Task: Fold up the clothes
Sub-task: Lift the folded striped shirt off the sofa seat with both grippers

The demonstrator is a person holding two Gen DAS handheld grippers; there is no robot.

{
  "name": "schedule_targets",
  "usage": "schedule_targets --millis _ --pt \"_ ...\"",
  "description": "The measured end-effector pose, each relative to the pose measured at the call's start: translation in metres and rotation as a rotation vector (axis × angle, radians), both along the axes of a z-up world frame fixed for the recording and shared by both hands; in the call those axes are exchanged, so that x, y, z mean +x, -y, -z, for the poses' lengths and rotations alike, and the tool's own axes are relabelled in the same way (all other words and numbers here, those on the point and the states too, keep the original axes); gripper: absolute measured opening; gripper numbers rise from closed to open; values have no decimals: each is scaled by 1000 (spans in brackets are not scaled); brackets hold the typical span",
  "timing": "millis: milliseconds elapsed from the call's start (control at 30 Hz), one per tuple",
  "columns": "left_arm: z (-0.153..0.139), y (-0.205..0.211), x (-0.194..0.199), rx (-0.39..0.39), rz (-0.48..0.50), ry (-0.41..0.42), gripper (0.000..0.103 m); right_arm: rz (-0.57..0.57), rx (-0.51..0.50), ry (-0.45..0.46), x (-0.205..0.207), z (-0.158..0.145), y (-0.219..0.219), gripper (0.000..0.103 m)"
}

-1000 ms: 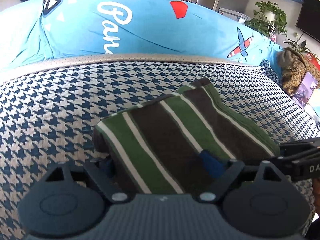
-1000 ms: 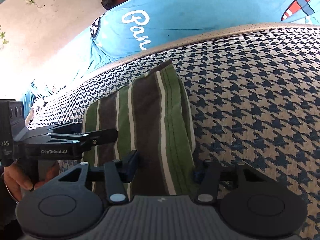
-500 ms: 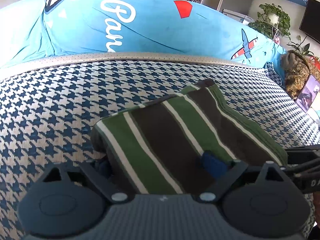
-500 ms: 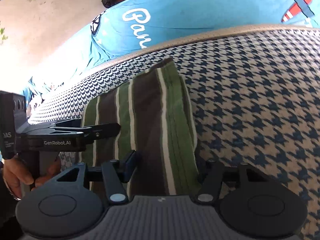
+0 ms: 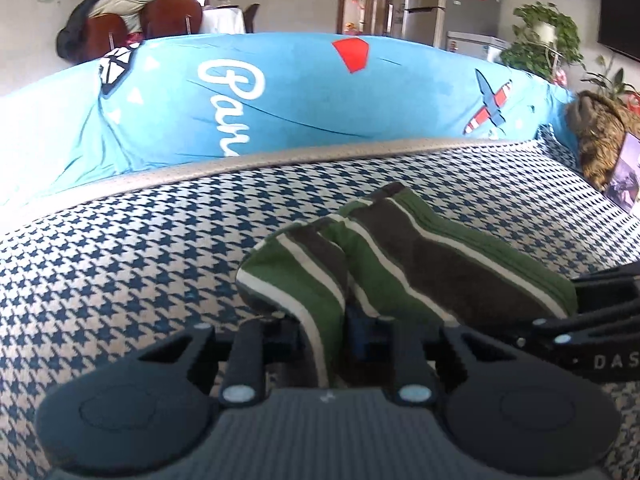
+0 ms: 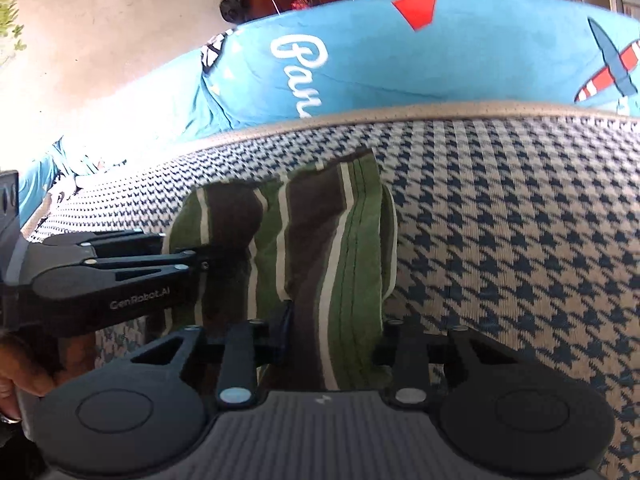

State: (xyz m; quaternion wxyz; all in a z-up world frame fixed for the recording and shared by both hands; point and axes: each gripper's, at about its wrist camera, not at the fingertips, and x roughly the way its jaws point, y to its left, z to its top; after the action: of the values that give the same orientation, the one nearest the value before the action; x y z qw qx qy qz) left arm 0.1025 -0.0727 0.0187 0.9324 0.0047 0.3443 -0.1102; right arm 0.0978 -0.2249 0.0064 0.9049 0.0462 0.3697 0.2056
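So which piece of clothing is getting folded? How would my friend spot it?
Look for the big seat cover with the blue-and-cream houndstooth pattern, in front of the bright blue cushion with white writing. On it lies a folded striped garment, nothing else. It has wide green and dark brown stripes with thin cream lines, and the jaws of both grippers pinch its near edge.

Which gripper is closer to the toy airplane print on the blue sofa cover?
Right, likely. Both grippers hold the striped garment's near edge; the left gripper grips its left part, the right gripper its right part, the side where the airplane print sits.
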Motion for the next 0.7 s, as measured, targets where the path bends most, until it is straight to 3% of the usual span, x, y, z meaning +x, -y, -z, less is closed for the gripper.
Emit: schedule_targets --millis 133,233,367,433,500,700 --pt "3 -7 1 -15 -28 -27 21 -14 9 19 -3 -7 -2 33" --pt "5 -13 2 -26 -49 -47 23 -3 1 -26 3 -1 -3 33" --pt "9 -23 5 -53 -95 -78 51 19 17 -78 9 5 0 40" --pt "12 -28 6 -76 -109 -91 56 35 40 -95 11 6 5 43" --pt "14 -33 7 -99 -120 -102 69 49 57 -113 12 8 11 47" --pt "18 -31 9 -119 -122 -98 77 73 114 -154 15 13 22 51"
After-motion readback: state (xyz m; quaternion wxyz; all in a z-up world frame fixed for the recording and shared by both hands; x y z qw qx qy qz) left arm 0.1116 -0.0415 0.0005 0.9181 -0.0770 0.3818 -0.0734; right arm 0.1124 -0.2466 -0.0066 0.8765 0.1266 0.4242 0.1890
